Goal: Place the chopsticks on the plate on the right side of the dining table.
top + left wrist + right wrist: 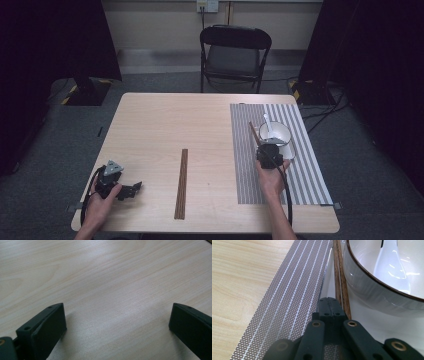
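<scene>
Your right gripper (266,149) sits on the striped mat (305,165) at the right side of the table (150,125), just this side of the white bowl (286,134). From the high view you can't read the jaws; the body hides them. The right gripper view settles it: jaws are closed all the way, tips together, w/ the brown chopsticks (341,282) running along their right edge, touching or nearly so. Whether they're pinched btwn the pads I can't tell; they seem to lie beside the tips, not inside. That same view shows the chopsticks squeezed btwn the jaws and the bowl's wall, on what looks like a white plate under the bowl, and a white spoon (392,262) lying inside the bowl. Up top the chopsticks (253,132) read as a thin brown line slanting away from the gripper along the bowl's left side, and the spoon (268,125) handle sticks up over the rim. Your left gripper (131,189) is well apart, near the front left corner, hand on it, jaws pointing right. The left gripper view gives what the high view doesn't: jaws spread wide, bare wood btwn them, holding nothing. A second brown strip (181,184) lies lengthwise mid-table, btwn your two hands, touched by neither. A folding chair (235,55) stands beyond the far edge.
</scene>
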A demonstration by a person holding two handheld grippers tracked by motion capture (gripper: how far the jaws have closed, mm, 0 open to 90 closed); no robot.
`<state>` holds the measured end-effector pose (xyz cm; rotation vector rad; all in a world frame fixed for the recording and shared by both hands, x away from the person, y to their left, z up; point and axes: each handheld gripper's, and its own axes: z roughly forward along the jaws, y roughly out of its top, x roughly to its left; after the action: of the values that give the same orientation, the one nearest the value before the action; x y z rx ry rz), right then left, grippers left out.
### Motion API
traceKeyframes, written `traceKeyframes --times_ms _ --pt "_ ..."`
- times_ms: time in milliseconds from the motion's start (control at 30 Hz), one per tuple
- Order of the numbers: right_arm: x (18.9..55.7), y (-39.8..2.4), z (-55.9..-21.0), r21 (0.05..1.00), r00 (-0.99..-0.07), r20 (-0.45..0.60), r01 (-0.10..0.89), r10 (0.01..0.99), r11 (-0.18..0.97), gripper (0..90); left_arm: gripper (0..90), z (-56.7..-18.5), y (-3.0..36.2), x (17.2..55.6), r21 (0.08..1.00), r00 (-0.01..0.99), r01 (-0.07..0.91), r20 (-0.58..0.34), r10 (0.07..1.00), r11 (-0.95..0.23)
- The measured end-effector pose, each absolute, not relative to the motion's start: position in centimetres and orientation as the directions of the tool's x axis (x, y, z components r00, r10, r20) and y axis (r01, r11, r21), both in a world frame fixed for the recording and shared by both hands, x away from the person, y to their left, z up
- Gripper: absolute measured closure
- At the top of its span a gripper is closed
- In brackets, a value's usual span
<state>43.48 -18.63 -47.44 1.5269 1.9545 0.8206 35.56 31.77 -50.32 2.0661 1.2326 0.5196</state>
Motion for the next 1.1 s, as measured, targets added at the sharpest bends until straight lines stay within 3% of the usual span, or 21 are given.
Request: traceKeyframes --times_ms 1100 --pt "43.3 -20.4 -47.5 0.733 -0.2 -0.053 0.657 0.978 0.174 90.0 0.5 -50.3 31.8 35.6 0.716 0.475 0.614 0.0 0.88 -0.331"
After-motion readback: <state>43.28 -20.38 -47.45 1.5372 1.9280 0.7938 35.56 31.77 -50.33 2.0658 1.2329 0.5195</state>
